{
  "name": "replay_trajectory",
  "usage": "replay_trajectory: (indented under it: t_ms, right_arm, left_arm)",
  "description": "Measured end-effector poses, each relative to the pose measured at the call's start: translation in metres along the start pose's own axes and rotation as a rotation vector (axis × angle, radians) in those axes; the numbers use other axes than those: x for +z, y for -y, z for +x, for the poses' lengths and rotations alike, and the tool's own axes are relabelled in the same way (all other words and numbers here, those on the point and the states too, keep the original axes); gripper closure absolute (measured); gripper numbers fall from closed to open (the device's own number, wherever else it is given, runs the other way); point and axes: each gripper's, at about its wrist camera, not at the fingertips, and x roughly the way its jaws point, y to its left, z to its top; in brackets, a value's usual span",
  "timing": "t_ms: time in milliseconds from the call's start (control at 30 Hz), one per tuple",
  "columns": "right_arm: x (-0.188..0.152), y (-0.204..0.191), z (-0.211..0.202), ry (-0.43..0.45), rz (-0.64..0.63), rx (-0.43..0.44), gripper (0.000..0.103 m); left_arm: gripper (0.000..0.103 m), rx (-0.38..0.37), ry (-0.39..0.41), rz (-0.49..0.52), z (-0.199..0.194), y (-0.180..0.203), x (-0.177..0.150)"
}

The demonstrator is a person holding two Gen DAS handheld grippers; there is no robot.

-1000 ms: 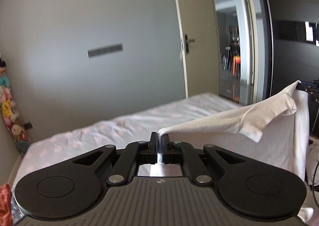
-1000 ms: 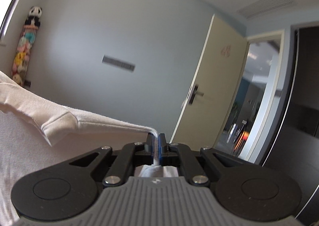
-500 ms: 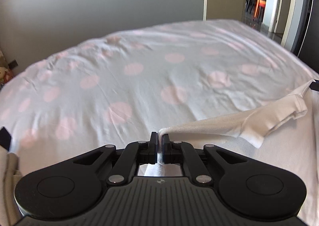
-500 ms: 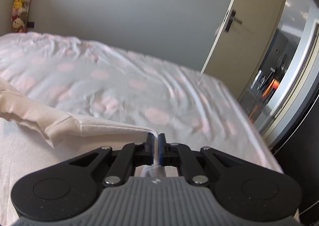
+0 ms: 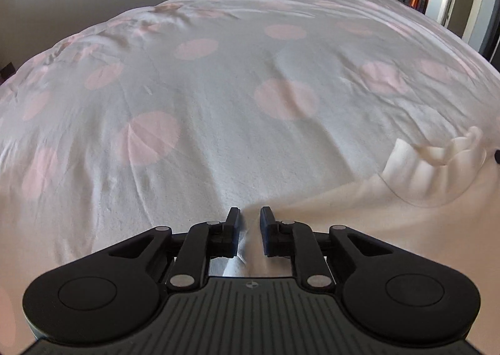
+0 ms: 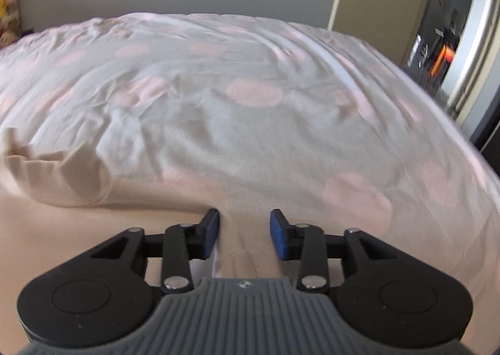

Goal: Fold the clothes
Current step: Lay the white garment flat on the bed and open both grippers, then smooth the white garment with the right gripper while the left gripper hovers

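Note:
A pale cream garment (image 5: 406, 198) lies spread on the bed, its ribbed collar bunched at the right of the left wrist view. My left gripper (image 5: 250, 214) hovers low over the garment's top edge; its jaws are opening, and the cloth lies slack between them without being pinched. In the right wrist view the same garment (image 6: 62, 230) fills the lower left, with a bunched fold at the far left. My right gripper (image 6: 245, 217) is over its other corner, its jaws opening wide with blue pads (image 6: 278, 230) apart and cloth lying loose beneath.
The bed (image 5: 218, 89) carries a white sheet with pink dots and stretches away ahead. A grey wall stands behind it. A doorway (image 6: 437, 51) opens at the right. Stuffed toys (image 6: 7, 4) hang at the far left wall.
Both grippers came down from holding the garment up in the air to just over the bed. Both sets of jaws, shut on the garment's top edge before, have parted and let it go.

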Motion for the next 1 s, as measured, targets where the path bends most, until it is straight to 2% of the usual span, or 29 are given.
replay_trajectory:
  t_ms: [200,333,467,567,767,1000]
  right_arm:
    - [0.003,0.0,-0.01,-0.009,0.03,0.01,0.06]
    - [0.002,0.012,-0.04,0.012,0.087,0.007,0.058]
    - [-0.011,0.031,-0.079,0.003,0.154,0.01,0.058]
    - [-0.036,0.043,-0.114,-0.011,0.16,0.006,0.059]
    - [-0.111,0.068,-0.188,-0.078,0.194,-0.01,0.06]
    - [-0.195,0.09,-0.261,-0.203,0.304,0.02,0.059]
  left_arm:
    - [0.089,0.043,0.02,-0.052,-0.019,-0.012,0.0]
    - [0.089,0.055,0.019,-0.048,-0.052,-0.022,-0.01]
    - [0.087,0.076,0.004,-0.03,-0.093,-0.028,-0.035]
    - [0.084,0.082,-0.016,-0.03,-0.124,-0.031,-0.064]
    - [0.081,0.103,-0.058,-0.043,-0.181,-0.035,-0.135]
    - [0.08,0.086,-0.094,-0.174,-0.23,-0.038,-0.209]
